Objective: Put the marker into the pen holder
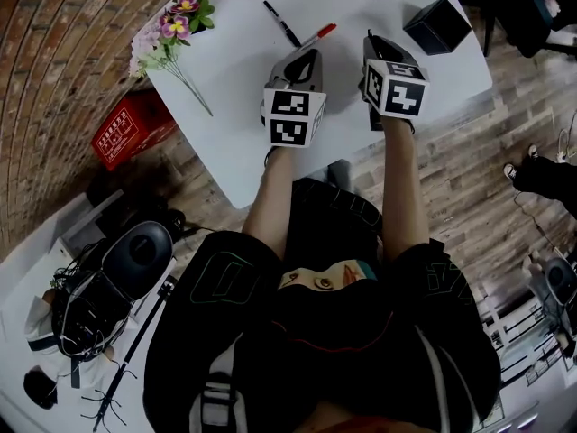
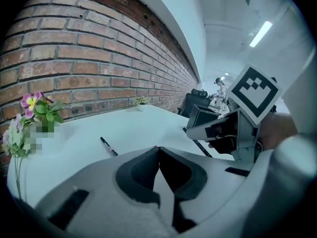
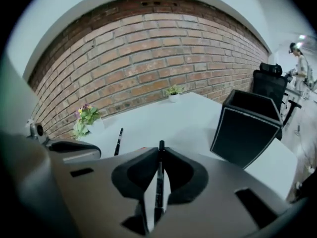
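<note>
My right gripper [image 3: 159, 150] is shut on a black marker [image 3: 159, 182] that lies lengthwise between its pads, tip pointing forward. The black square pen holder [image 3: 245, 128] stands just ahead and to the right of it, open at the top. In the head view the right gripper [image 1: 371, 40] is left of the pen holder [image 1: 437, 25]. My left gripper [image 1: 311, 55] hangs beside it with its jaws shut on nothing [image 2: 158, 148]. A red-capped marker [image 1: 319, 35] lies just past its tips, and a second black marker [image 1: 282, 23] lies farther back on the white table [image 1: 234, 106].
A bunch of pink and yellow flowers [image 1: 171, 30] lies at the table's left corner by the brick wall. A red crate [image 1: 126, 132] sits on the floor left of the table. The table's near edge runs just below both grippers.
</note>
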### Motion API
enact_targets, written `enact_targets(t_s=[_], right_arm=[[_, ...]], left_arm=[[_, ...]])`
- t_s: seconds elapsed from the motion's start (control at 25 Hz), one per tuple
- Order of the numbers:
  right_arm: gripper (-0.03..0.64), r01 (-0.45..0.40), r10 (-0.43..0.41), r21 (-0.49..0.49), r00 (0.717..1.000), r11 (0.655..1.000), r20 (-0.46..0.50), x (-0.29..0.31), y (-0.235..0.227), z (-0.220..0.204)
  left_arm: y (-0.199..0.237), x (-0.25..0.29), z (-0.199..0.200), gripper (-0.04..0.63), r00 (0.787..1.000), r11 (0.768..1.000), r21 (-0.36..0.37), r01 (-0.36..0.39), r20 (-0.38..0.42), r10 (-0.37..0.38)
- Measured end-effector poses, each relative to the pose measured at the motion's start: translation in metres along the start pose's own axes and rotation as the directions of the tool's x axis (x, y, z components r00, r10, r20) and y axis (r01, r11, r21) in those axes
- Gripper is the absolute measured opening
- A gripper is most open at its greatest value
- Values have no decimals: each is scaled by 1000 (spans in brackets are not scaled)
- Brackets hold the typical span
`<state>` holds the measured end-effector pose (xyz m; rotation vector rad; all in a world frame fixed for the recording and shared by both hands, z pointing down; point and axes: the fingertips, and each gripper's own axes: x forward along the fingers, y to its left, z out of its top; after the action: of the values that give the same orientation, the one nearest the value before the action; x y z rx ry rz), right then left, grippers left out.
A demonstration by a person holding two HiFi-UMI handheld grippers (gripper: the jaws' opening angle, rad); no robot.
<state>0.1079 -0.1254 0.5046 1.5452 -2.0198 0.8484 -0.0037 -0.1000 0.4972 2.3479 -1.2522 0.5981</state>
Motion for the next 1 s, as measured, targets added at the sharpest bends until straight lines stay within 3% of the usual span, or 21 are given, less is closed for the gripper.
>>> enact_targets(t_s=[0.4, 0.72, 1.0], right_arm=[[44, -10, -3, 55, 971, 998, 241, -59, -38, 38], [44, 22, -49, 81, 935, 996, 350, -94, -73, 70], [44, 48, -86, 98, 898, 994, 431, -111, -106, 108]], left_arm=[[-42, 11, 29, 2, 995, 997, 9, 75, 60, -75], [-70, 19, 52, 2, 986, 991, 27, 131, 98, -133], [-71, 23, 58, 2, 985, 991, 19, 136, 105, -137]])
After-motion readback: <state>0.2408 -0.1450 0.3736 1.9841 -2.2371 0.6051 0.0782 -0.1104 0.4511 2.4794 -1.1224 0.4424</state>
